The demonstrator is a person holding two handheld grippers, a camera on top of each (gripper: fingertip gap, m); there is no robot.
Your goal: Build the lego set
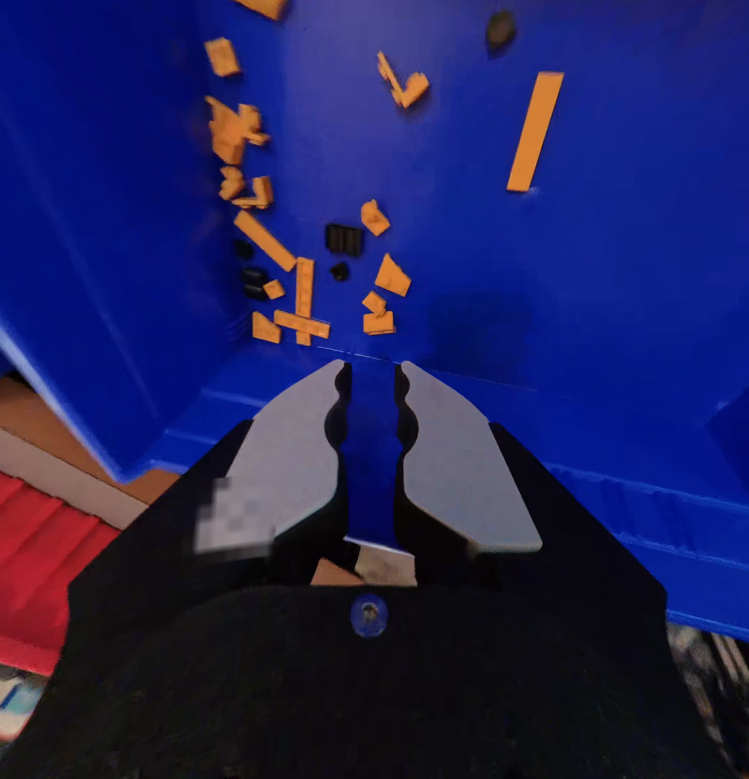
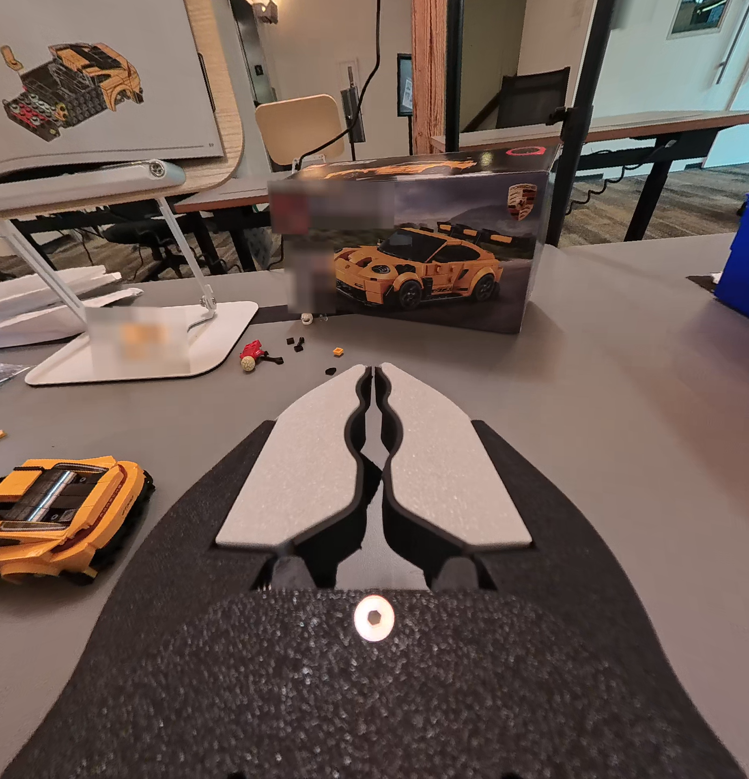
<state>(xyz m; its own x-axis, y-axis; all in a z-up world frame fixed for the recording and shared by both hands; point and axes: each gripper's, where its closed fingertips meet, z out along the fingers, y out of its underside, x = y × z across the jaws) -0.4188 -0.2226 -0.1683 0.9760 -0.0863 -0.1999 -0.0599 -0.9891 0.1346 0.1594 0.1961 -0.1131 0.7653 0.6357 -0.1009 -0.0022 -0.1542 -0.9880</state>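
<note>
In the left wrist view, my left gripper (image 1: 373, 364) is open and empty, its tips over the near rim of a blue bin (image 1: 596, 295). Several loose orange pieces lie in the bin, among them a long flat plate (image 1: 535, 131), crossed plates (image 1: 303, 314) and a wedge (image 1: 391, 276), plus a black grille piece (image 1: 344, 239). In the right wrist view, my right gripper (image 2: 373, 370) is shut and empty above the grey table (image 2: 617, 400). The partly built orange car (image 2: 56, 516) sits on the table at the left.
The set's box (image 2: 415, 244) stands on the table ahead of my right gripper. An instruction booklet (image 2: 99, 80) rests on a white stand (image 2: 153, 337) at left. Small loose pieces, one red (image 2: 251, 351) and one orange (image 2: 338, 350), lie before the box. The blue bin's corner (image 2: 743, 269) shows at right. There is about 70 cm between the tips of the two grippers. From the left gripper's tips to the long flat plate (image 1: 535, 131) is close to 10 cm. It is some 20 cm from my right tips to the partly built orange car (image 2: 56, 516).
</note>
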